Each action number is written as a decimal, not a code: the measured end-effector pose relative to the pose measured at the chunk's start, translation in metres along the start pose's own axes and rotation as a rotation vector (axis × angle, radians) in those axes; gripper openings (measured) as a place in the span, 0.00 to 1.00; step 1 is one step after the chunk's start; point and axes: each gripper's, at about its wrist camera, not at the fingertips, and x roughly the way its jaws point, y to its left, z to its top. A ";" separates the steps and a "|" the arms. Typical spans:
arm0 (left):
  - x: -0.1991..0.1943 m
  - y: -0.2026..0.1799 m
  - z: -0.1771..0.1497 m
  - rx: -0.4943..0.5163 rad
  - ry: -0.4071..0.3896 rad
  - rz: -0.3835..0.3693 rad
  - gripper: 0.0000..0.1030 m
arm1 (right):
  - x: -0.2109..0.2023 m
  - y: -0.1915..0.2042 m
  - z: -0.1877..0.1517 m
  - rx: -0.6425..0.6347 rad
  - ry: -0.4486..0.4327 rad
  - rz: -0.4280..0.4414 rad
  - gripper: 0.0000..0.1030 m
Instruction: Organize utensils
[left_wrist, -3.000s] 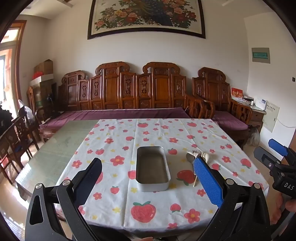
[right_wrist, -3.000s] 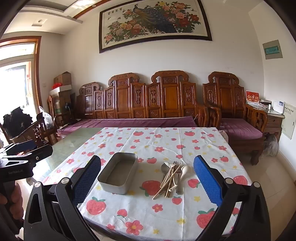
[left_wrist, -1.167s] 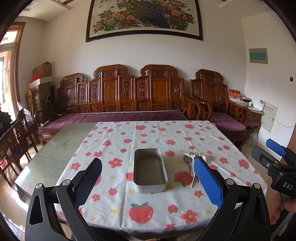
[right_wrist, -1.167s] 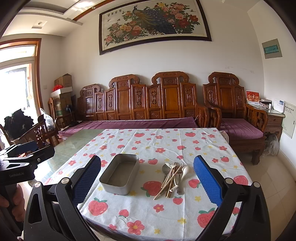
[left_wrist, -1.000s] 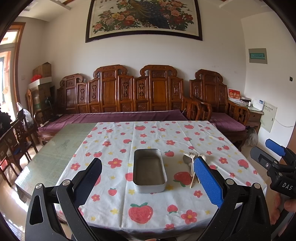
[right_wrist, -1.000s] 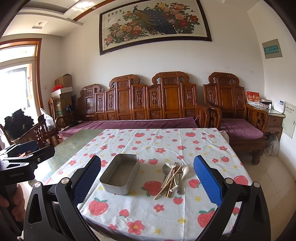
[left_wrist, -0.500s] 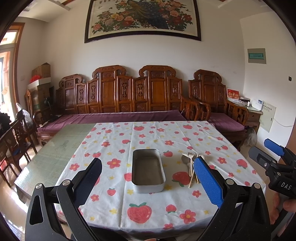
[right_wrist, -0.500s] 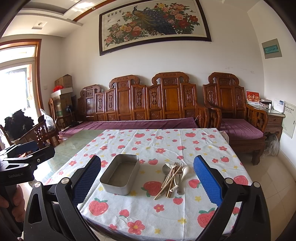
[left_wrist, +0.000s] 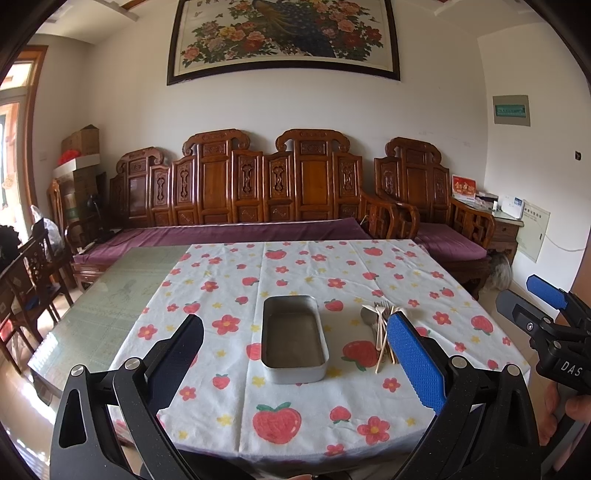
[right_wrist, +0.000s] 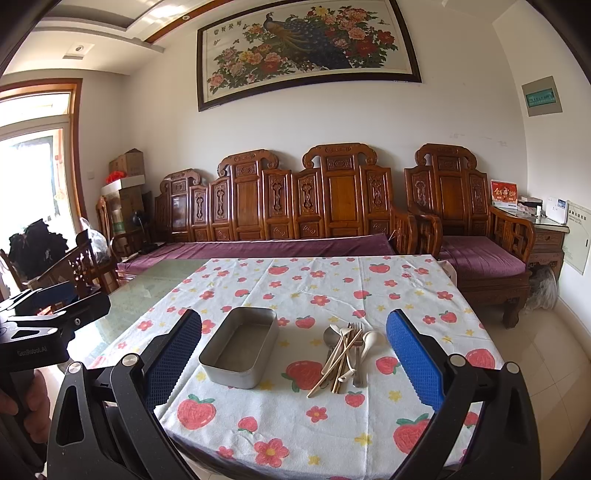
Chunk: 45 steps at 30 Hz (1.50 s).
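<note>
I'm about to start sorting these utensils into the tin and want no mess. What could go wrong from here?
1. The utensils lie crossed in one tangled pile, so pinching one chopstick may drag or flick its neighbours.
2. The metal tin sits loose on the tablecloth; a nudge could slide it or bunch the cloth.
3. The pile sits near the table's right side, so anything knocked away may fall to the floor. Both the right tool and left tool are open, away from everything.

An empty rectangular metal tin (right_wrist: 241, 350) is sitting open on the strawberry-print tablecloth (right_wrist: 295, 435), with a crossed pile of utensils (right_wrist: 345, 354) lying just to its right.
</note>
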 end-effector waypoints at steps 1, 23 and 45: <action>0.000 -0.002 0.000 0.001 0.002 0.000 0.94 | 0.000 0.000 0.001 0.000 0.001 0.000 0.98; 0.090 -0.011 -0.046 0.059 0.194 -0.083 0.94 | 0.071 -0.033 -0.040 -0.002 0.130 -0.038 0.98; 0.194 -0.055 -0.058 0.143 0.319 -0.208 0.82 | 0.207 -0.117 -0.058 0.036 0.316 -0.015 0.64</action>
